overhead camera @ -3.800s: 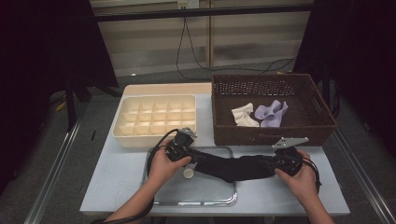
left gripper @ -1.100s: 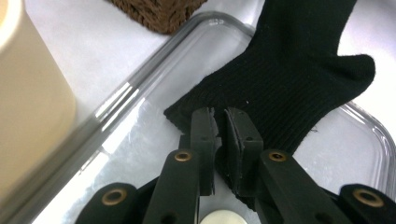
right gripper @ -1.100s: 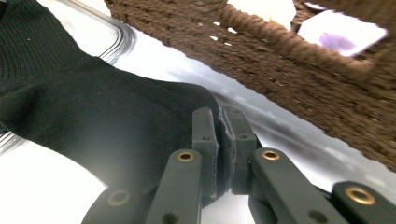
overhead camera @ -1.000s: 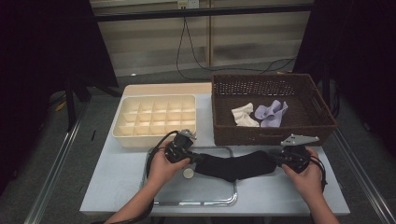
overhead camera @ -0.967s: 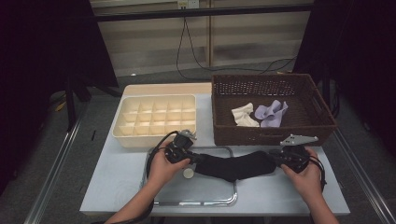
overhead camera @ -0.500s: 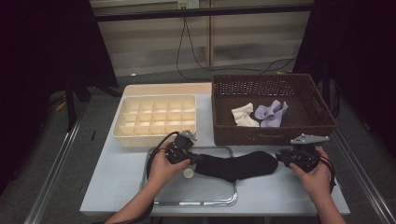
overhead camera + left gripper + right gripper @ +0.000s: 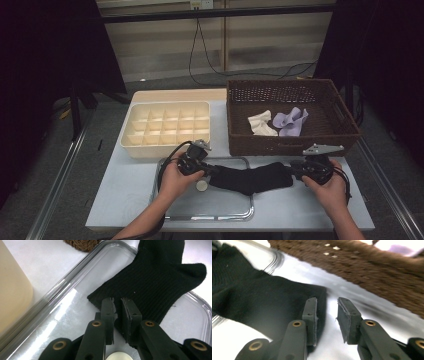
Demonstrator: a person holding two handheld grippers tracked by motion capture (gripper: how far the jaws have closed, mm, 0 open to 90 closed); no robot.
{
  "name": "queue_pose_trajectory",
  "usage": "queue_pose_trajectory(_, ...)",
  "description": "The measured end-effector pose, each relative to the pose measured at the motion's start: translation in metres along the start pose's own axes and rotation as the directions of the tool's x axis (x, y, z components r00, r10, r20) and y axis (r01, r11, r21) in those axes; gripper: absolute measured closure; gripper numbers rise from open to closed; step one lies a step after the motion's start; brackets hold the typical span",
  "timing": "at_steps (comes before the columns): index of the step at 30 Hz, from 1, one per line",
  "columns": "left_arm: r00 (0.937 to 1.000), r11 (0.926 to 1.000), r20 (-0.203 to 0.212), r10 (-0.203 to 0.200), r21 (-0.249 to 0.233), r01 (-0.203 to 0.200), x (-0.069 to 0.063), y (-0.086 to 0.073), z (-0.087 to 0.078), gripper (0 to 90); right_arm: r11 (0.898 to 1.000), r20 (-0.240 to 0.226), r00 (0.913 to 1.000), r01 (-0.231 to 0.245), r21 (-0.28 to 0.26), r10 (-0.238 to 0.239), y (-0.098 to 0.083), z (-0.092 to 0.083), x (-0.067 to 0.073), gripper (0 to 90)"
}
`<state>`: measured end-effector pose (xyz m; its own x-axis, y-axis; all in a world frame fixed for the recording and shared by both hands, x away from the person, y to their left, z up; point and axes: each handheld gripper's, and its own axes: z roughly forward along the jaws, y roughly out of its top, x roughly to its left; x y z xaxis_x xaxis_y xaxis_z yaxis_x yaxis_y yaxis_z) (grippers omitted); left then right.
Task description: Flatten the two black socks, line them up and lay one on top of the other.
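A black sock (image 7: 250, 178) lies stretched from the glass tray (image 7: 200, 216) onto the table at the right. My left gripper (image 7: 212, 172) holds its left end. In the left gripper view the sock (image 7: 155, 285) spreads ahead and the gripper (image 7: 117, 312) is pinched on its near edge. My right gripper (image 7: 295, 174) sits just right of the sock's other end. In the right gripper view its jaws have just been opening: the gripper (image 7: 326, 315) stands apart over bare table, and the sock (image 7: 262, 305) lies under and beside the left jaw, unpressed.
A brown wicker basket (image 7: 292, 145) behind the right gripper holds a white sock (image 7: 261, 123) and a purple sock (image 7: 291, 120). A cream compartment box (image 7: 165, 148) stands behind the left hand. The basket wall (image 7: 374, 267) rises close ahead of the right gripper.
The right gripper has let go of the sock's right end and drawn a little to the right. That end now rests on the table. The left hand has stayed put.
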<state>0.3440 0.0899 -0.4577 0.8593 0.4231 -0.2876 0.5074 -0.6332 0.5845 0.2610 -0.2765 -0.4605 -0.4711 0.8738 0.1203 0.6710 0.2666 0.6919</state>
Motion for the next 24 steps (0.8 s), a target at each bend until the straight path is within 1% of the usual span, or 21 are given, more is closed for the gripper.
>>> queue_pose_trajectory(3, 1.0000, 1.0000, 0.001, -0.007, -0.005, 0.007, 0.000, 0.000, 0.001, 80.1, 1.000, 0.003, 1.0000, 0.008, 0.021, -0.008, 0.000, 0.007, 0.004, 68.1)
queue_pose_trajectory(4, 1.0000, 1.0000, -0.001, -0.006, -0.002, 0.006, 0.000, 0.000, 0.001, 80.0, 1.000, -0.001, 1.0000, 0.000, 0.022, 0.000, -0.001, 0.008, 0.005, 68.1)
queue_pose_trajectory(5, 1.0000, 1.0000, 0.003, 0.006, 0.006, -0.006, 0.001, 0.000, 0.001, 80.0, 1.000, 0.001, 1.0000, 0.006, 0.025, -0.006, 0.000, 0.008, 0.005, 68.2)
queue_pose_trajectory(7, 1.0000, 1.0000, 0.001, 0.002, 0.003, -0.002, 0.000, 0.000, 0.002, 79.7, 1.000, -0.001, 1.0000, 0.008, 0.024, -0.007, 0.000, 0.010, 0.007, 68.5)
queue_pose_trajectory(8, 1.0000, 1.0000, 0.003, 0.002, 0.001, -0.002, 0.000, 0.000, 0.002, 79.4, 1.000, -0.006, 1.0000, 0.003, 0.027, -0.003, -0.001, 0.011, 0.007, 68.5)
queue_pose_trajectory(9, 1.0000, 1.0000, -0.003, 0.002, 0.000, -0.002, -0.001, 0.000, 0.002, 79.2, 0.999, -0.017, 0.9998, -0.012, 0.031, 0.012, -0.002, 0.013, 0.007, 68.5)
queue_pose_trajectory(10, 1.0000, 1.0000, -0.004, 0.005, 0.001, -0.005, -0.001, 0.000, 0.002, 79.1, 0.999, -0.021, 0.9995, -0.025, 0.029, 0.025, -0.002, 0.014, 0.008, 70.5)
queue_pose_trajectory(11, 1.0000, 1.0000, -0.004, 0.004, 0.002, -0.004, -0.001, 0.000, 0.002, 79.1, 1.000, -0.037, 0.9991, -0.018, 0.022, 0.019, -0.002, 0.014, 0.008, 77.3)
queue_pose_trajectory(12, 1.0000, 1.0000, -0.002, 0.001, 0.001, -0.001, -0.001, 0.000, 0.002, 79.1, 0.999, -0.039, 0.9991, -0.018, 0.026, 0.019, -0.002, 0.014, 0.008, 80.5)
queue_pose_trajectory(13, 1.0000, 1.0000, 0.004, -0.002, 0.003, 0.002, 0.000, 0.000, 0.002, 79.4, 0.999, -0.030, 0.9995, -0.013, 0.030, 0.014, -0.001, 0.012, 0.009, 82.5)
queue_pose_trajectory(14, 1.0000, 0.9999, 0.001, 0.007, 0.011, -0.007, 0.001, 0.000, 0.002, 80.1, 1.000, -0.027, 0.9995, -0.015, 0.028, 0.015, 0.000, 0.011, 0.009, 83.3)
queue_pose_trajectory(15, 1.0000, 1.0000, 0.003, 0.000, 0.006, 0.000, 0.001, 0.000, 0.002, 80.5, 0.999, -0.024, 0.9996, -0.015, 0.028, 0.016, 0.000, 0.009, 0.009, 83.6)
queue_pose_trajectory(16, 1.0000, 0.9999, 0.005, 0.004, 0.012, -0.005, 0.001, 0.000, 0.002, 81.0, 0.999, -0.015, 0.9996, -0.024, 0.021, 0.024, 0.000, 0.007, 0.007, 83.9)
queue_pose_trajectory(17, 1.0000, 1.0000, 0.004, -0.006, 0.005, 0.005, 0.000, 0.000, 0.003, 81.4, 0.999, -0.008, 0.9990, -0.043, 0.015, 0.044, -0.001, 0.004, 0.004, 84.3)
queue_pose_trajectory(18, 1.0000, 1.0000, 0.007, -0.003, 0.004, 0.003, 0.000, 0.001, 0.003, 81.7, 0.999, -0.008, 0.9987, -0.050, 0.012, 0.051, -0.002, 0.002, 0.001, 84.5)
queue_pose_trajectory(19, 0.9998, 0.9996, 0.007, 0.018, 0.021, -0.018, 0.001, 0.001, 0.002, 81.9, 0.998, -0.007, 0.9980, -0.063, 0.003, 0.063, -0.003, 0.000, -0.002, 84.7)
queue_pose_trajectory(20, 0.9998, 0.9995, 0.002, 0.022, 0.022, -0.022, 0.000, 0.001, 0.003, 82.0, 0.997, -0.007, 0.9966, -0.082, 0.004, 0.082, -0.005, -0.003, -0.004, 84.8)
queue_pose_trajectory(21, 1.0000, 1.0000, 0.003, -0.004, 0.003, 0.004, -0.003, 0.001, 0.005, 82.0, 0.996, -0.011, 0.9965, -0.083, 0.010, 0.083, -0.006, -0.003, -0.006, 84.8)
queue_pose_trajectory(23, 0.9998, 0.9997, 0.004, 0.017, 0.016, -0.017, -0.002, 0.002, 0.004, 81.8, 0.996, -0.009, 0.9963, -0.086, 0.008, 0.086, -0.008, -0.003, -0.006, 83.6)
queue_pose_trajectory(24, 0.9997, 0.9996, 0.005, 0.022, 0.016, -0.022, -0.002, 0.002, 0.004, 81.5, 0.997, -0.010, 0.9968, -0.079, -0.001, 0.079, -0.009, -0.002, -0.005, 80.8)
